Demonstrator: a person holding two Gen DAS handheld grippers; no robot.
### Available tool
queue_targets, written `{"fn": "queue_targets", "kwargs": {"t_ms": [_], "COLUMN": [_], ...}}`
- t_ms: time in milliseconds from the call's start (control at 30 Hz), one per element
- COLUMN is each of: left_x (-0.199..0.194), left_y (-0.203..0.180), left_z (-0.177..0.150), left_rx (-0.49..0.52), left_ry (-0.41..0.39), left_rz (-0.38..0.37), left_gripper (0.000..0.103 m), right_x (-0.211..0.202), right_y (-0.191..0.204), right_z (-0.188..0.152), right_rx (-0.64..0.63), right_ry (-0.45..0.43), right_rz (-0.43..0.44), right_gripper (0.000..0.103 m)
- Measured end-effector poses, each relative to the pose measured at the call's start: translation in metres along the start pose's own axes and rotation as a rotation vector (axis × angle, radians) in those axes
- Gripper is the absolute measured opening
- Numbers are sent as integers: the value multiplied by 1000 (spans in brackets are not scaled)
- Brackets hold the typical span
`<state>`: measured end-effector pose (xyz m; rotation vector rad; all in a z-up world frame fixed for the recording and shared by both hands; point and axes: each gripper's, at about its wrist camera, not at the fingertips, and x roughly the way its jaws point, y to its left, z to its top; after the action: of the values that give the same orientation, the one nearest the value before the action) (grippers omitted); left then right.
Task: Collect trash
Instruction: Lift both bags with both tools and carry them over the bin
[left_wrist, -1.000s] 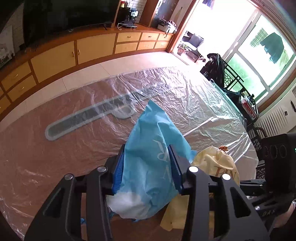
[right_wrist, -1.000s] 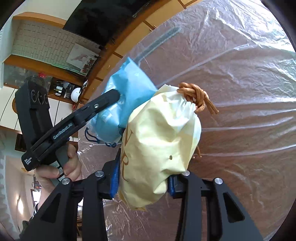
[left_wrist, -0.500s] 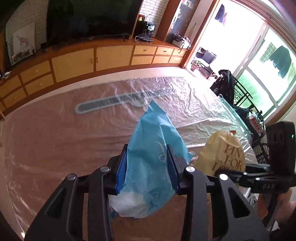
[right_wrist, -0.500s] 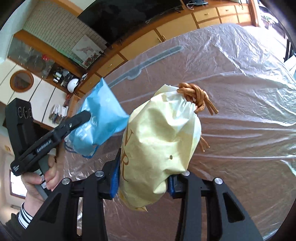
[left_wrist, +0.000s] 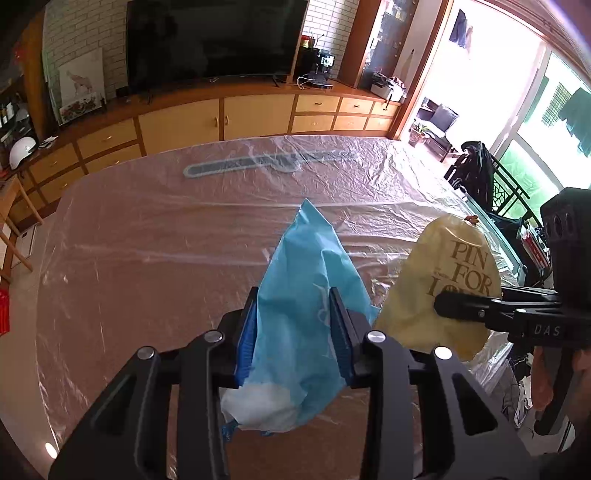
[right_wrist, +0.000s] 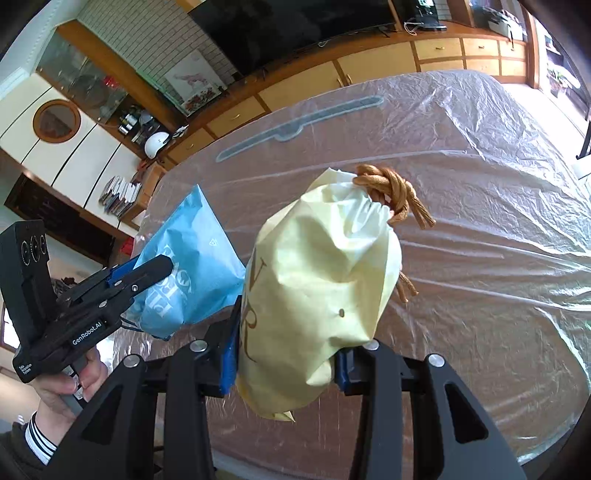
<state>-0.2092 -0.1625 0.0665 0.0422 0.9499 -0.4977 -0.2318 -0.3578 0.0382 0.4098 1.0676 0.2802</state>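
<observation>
A light blue plastic bag with a white lump at its bottom hangs between the pads of my left gripper. Its jaws are closing and the pads press the bag's sides. To its right is a pale yellow bag with brown lettering. My right gripper is shut on this yellow bag, whose neck is tied with a knotted brown cord. Both bags are held above the plastic-covered table. In the right wrist view, the blue bag and the left gripper sit to the left, held by a hand.
A long grey shape lies under the plastic sheet at the table's far side. Beyond it stand wooden cabinets and a dark TV. A chair draped in dark clothes stands to the right by the bright windows.
The left gripper has carried the blue bag leftward, away from the yellow bag, so a gap shows between them. The right gripper has rolled while keeping its grip on the yellow bag.
</observation>
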Motion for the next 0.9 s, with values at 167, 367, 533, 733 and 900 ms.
{"fn": "queue_targets", "kwargs": {"t_ms": [167, 367, 533, 733, 900], "left_x": [-11, -26, -41, -53, -68], "left_y": [-6, -12, -19, -25, -33], "left_z": [-12, -26, -39, -51, -66], "left_rx": [-11, -17, -16, -15, -14], "left_ry": [-7, -20, -30, -29, -25], "left_rz": [12, 10, 6, -2, -20], "left_gripper": [36, 35, 35, 35, 35], "right_x": [-10, -27, -41, -54, -64], "right_y": [6, 10, 11, 13, 12], "right_z": [-11, -20, -34, -52, -67], "right_rx": [-47, -85, -119, -153, -169], "right_ry": [-2, -9, -5, 18, 36], "right_rz": [0, 27, 49, 67, 85], "right_gripper": [39, 38, 38, 38, 38]}}
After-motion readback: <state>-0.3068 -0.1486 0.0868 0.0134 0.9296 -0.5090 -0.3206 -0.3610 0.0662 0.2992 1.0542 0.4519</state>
